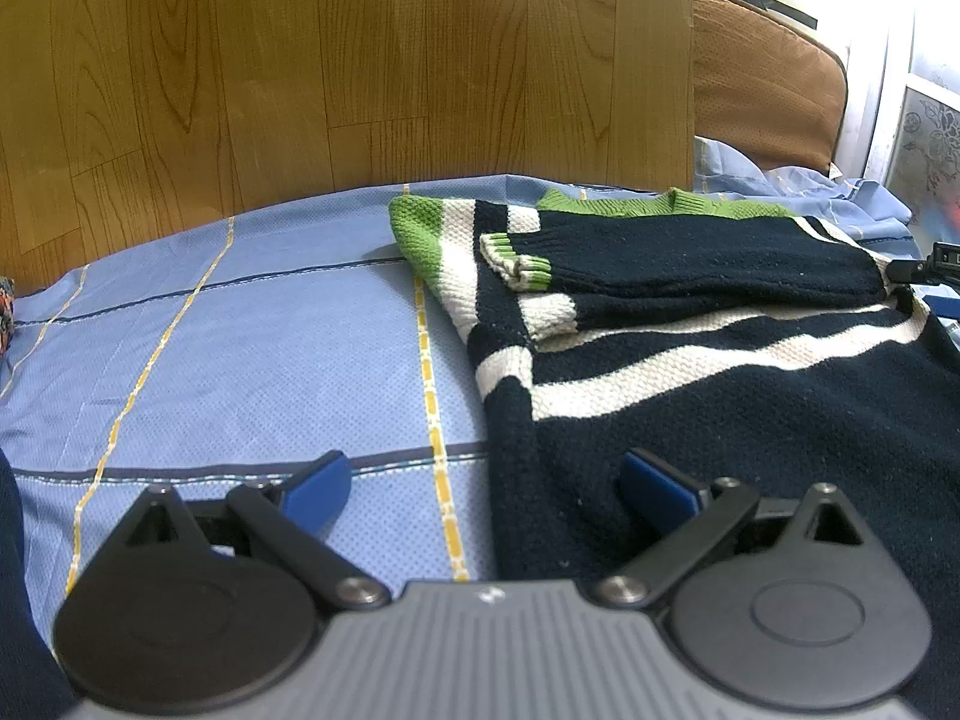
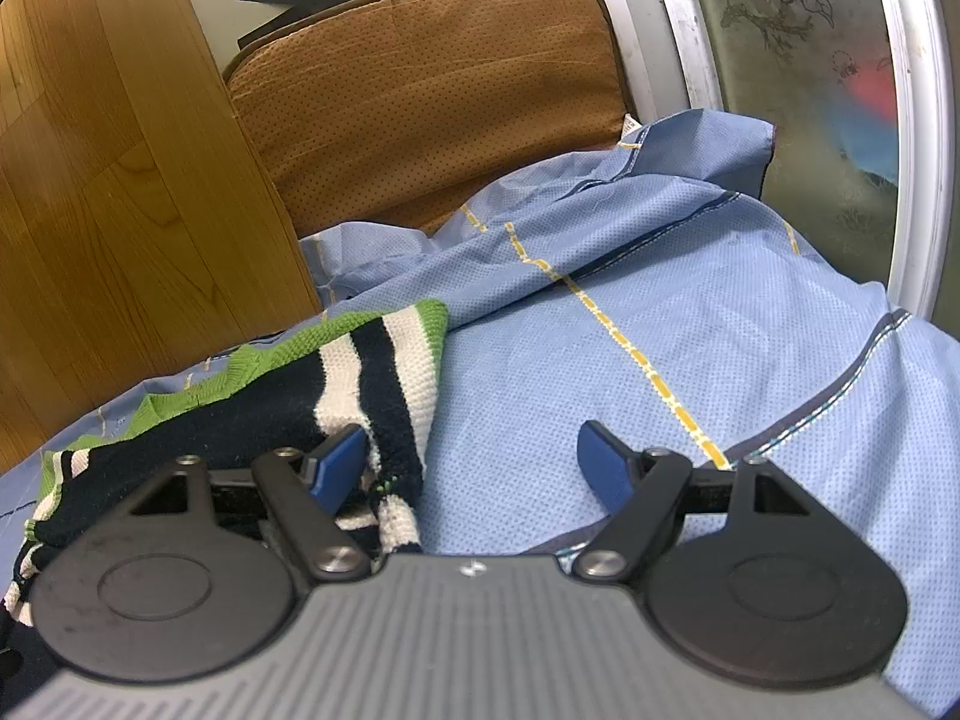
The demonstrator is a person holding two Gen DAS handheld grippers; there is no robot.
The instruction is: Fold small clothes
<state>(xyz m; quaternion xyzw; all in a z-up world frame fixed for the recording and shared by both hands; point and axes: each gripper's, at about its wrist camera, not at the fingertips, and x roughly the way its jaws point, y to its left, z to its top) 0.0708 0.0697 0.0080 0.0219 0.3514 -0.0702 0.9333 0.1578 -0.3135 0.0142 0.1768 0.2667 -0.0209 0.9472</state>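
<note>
- Left hand-held gripper (image 1: 486, 480) is spread wide with nothing in it, its right blue finger (image 1: 657, 483) over the sweater's dark hem, the left one over the sheet.
- Right hand-held gripper (image 2: 474, 465) is wide too, left finger at the sweater's striped edge.
- The navy, white and green sweater (image 1: 720, 360) lies flat at about 1 o'clock, sleeve (image 1: 660, 261) folded across it.
- It's all on a blue bedsheet (image 1: 240, 348), with a wooden headboard (image 1: 360, 60) at 12 o'clock and a brown cushion (image 2: 420, 72) beside it.
</note>
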